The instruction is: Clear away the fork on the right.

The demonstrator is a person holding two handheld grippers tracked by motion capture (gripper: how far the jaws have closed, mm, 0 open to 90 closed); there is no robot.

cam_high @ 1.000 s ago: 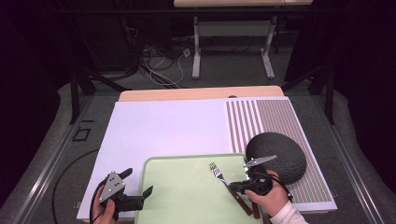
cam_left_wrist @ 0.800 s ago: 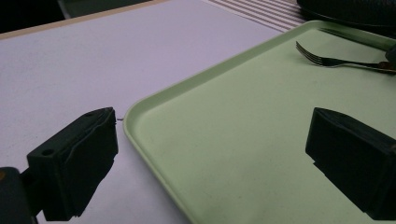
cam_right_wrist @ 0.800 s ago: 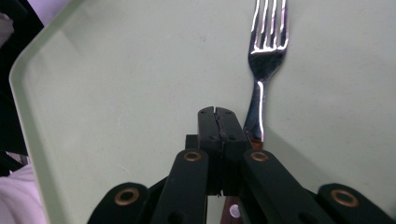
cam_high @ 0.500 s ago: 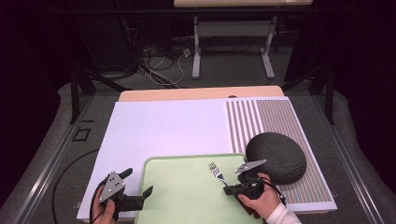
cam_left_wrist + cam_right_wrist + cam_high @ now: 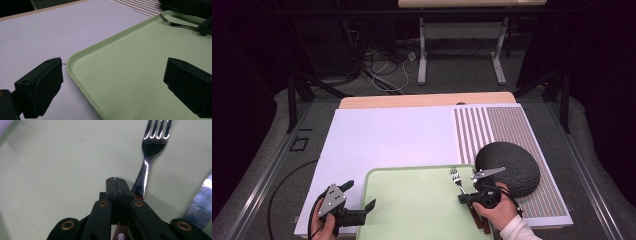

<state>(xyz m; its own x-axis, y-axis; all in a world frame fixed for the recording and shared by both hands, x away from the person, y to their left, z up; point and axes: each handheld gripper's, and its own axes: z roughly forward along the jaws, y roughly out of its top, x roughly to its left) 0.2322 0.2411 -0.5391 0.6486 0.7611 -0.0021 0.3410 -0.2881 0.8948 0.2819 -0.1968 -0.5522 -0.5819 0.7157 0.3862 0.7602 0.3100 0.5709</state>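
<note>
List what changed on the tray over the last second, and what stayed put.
The right gripper slid left along the green tray, off the black plate; its jaws have just closed onto the fork handle. The fork shifted slightly. The left gripper, tray and plate stayed put.

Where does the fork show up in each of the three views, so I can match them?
High view: the fork lies at the right of the green tray, tines pointing away, just ahead of the right gripper.
Left gripper view: top right corner, on the tray's far side.
Right gripper view: upper right, its neck running down beside the shut jaws.
Shared landmark: the green tray.
</note>
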